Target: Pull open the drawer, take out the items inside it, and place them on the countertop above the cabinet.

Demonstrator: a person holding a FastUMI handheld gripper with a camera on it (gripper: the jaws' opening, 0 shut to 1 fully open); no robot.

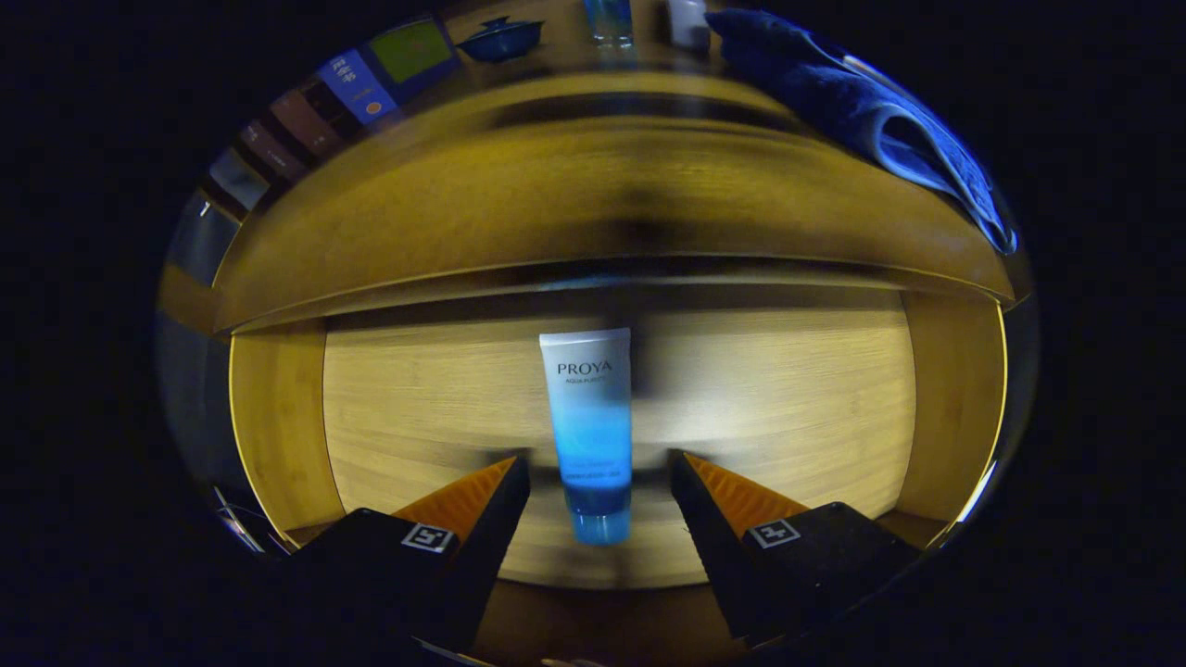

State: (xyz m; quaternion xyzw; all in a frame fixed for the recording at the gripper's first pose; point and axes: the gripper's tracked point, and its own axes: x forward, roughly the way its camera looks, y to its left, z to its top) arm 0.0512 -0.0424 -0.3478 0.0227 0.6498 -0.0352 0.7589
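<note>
Hand-held gripper (599, 477) hung over the open drawer (278, 435), fingers spread and touching nothing, the tube (590, 417) lying flat between the tips. Best move, by my reckoning: drop straight, pinch mid-body. Bare drawer floor flanked both sides; the desk (556, 195) edge overhung the far end, towel (862, 111) at right.

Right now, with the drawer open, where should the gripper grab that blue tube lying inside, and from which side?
Grip the tube across its lower body, just above the cap, coming straight down from above. It lies flat on the drawer floor, lengthwise between the open gripper fingers, so its narrow width probably fits the gap and the fingers can close on its two long sides.
</note>
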